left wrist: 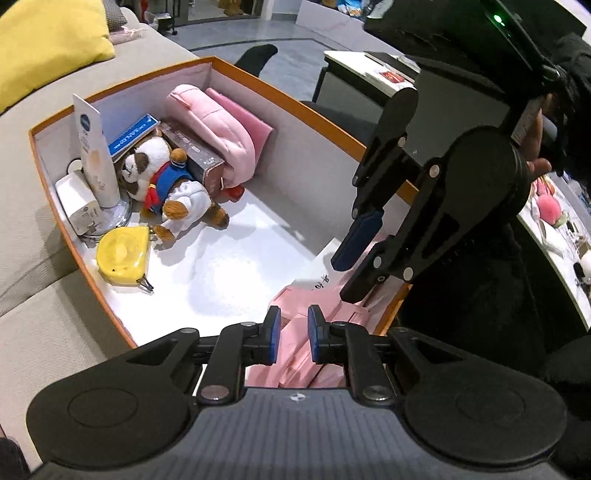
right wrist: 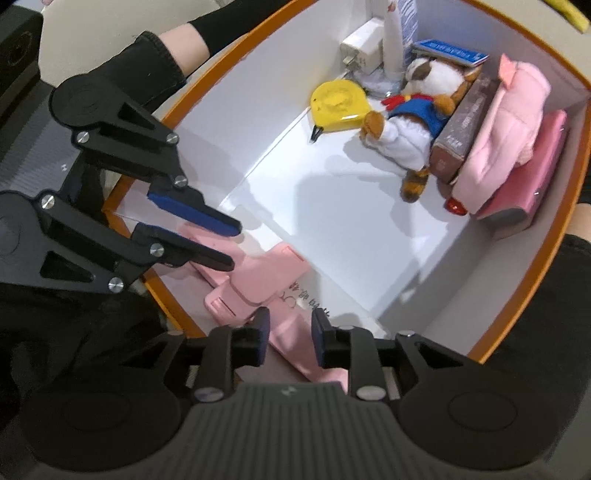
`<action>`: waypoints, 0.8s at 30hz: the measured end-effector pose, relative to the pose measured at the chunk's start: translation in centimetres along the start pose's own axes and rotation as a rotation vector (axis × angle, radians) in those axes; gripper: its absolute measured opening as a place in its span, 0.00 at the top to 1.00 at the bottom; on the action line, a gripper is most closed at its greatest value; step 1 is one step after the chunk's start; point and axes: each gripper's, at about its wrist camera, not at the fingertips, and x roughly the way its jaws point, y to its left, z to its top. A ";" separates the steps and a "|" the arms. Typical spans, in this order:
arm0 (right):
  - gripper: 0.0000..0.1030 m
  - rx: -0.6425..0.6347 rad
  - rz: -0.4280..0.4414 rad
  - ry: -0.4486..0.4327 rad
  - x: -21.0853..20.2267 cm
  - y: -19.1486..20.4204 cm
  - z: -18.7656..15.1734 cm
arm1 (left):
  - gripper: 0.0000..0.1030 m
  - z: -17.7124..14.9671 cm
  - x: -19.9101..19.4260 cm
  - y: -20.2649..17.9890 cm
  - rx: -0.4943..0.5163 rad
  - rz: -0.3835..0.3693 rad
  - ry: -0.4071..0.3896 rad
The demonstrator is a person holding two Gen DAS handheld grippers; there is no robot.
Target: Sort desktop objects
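An orange-rimmed white box holds the sorted items. A pink plastic stand lies in its near corner on a white card. My left gripper is open, its pads on either side of one arm of the stand without closing on it. My right gripper is open over the stand's other arm. At the far end lie a plush dog, a yellow tape measure, a brown box and pink cloth items.
A white tube, a white charger and a blue card stand in the box's far corner. The box sits on a grey sofa with a yellow cushion. A desk with small items is at right.
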 end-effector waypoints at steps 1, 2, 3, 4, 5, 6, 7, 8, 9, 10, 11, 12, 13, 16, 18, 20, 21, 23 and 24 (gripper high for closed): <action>0.68 0.000 -0.013 -0.011 -0.3 0.1 -0.2 | 0.84 -0.1 -0.3 0.0 -0.012 0.005 -0.014; 0.66 -0.002 -0.028 -0.023 -0.6 0.3 -0.2 | 0.84 -0.1 -0.6 -0.1 -0.022 0.008 -0.024; 0.65 -0.004 -0.046 -0.037 -0.9 0.6 -0.3 | 0.84 -0.2 -0.8 -0.1 -0.032 0.012 -0.034; 0.64 -0.005 -0.062 -0.051 -1.3 0.8 -0.4 | 0.84 -0.3 -1.2 -0.2 -0.041 0.022 -0.045; 0.56 -0.006 -0.080 -0.067 -1.4 1.0 -0.5 | 0.84 -0.4 -1.4 -0.3 -0.049 0.033 -0.055; 0.46 -0.009 -0.107 -0.090 -1.6 1.3 -0.6 | 0.84 -0.5 -1.7 -0.4 -0.057 0.042 -0.065; 0.42 -0.014 -0.139 -0.119 -1.9 1.7 -0.7 | 0.84 -0.6 -2.1 -0.5 -0.067 0.051 -0.077; 0.38 -0.019 -0.163 -0.141 -2.1 2.1 -0.9 | 0.84 -0.7 -2.5 -0.7 -0.078 0.058 -0.087; 0.35 -0.023 -0.184 -0.162 -2.5 2.6 -1.1 | 0.83 -0.7 -2.9 -0.8 -0.089 0.065 -0.098; 0.35 -0.022 -0.197 -0.179 -2.8 2.9 -1.3 | 0.82 -0.8 -3.3 -0.9 -0.099 0.075 -0.110; 0.33 -0.014 -0.214 -0.203 -3.3 3.3 -1.6 | 0.80 -0.8 -3.7 -1.1 -0.108 0.086 -0.122; 0.33 -0.007 -0.228 -0.224 -3.6 3.7 -1.8 | 0.77 -0.8 -4.0 -1.1 -0.116 0.094 -0.133; 0.32 -0.001 -0.240 -0.246 -3.9 4.1 -2.0 | 0.75 -0.9 -4.4 -1.3 -0.127 0.101 -0.146; 0.25 0.014 -0.287 -0.328 -5.1 5.4 -2.7 | 0.72 -1.1 -5.8 -1.8 -0.145 0.131 -0.195; 0.23 0.033 -0.325 -0.392 -5.9 6.4 -3.2 | 0.71 -1.3 -6.8 -2.1 -0.162 0.158 -0.235; 0.20 0.047 -0.356 -0.447 -6.7 7.1 -3.5 | 0.66 -1.5 -7.8 -2.3 -0.183 0.184 -0.274; 0.19 0.057 -0.370 -0.468 -6.9 7.5 -3.6 | 0.62 -1.6 -8.3 -2.4 -0.193 0.197 -0.293; 0.17 0.068 -0.405 -0.511 -7.5 8.4 -4.1 | 0.49 -1.8 -9.2 -2.6 -0.217 0.228 -0.333; 0.15 0.078 -0.428 -0.534 -7.6 8.9 -4.3 | 0.46 -1.8 -9.5 -2.6 -0.229 0.245 -0.353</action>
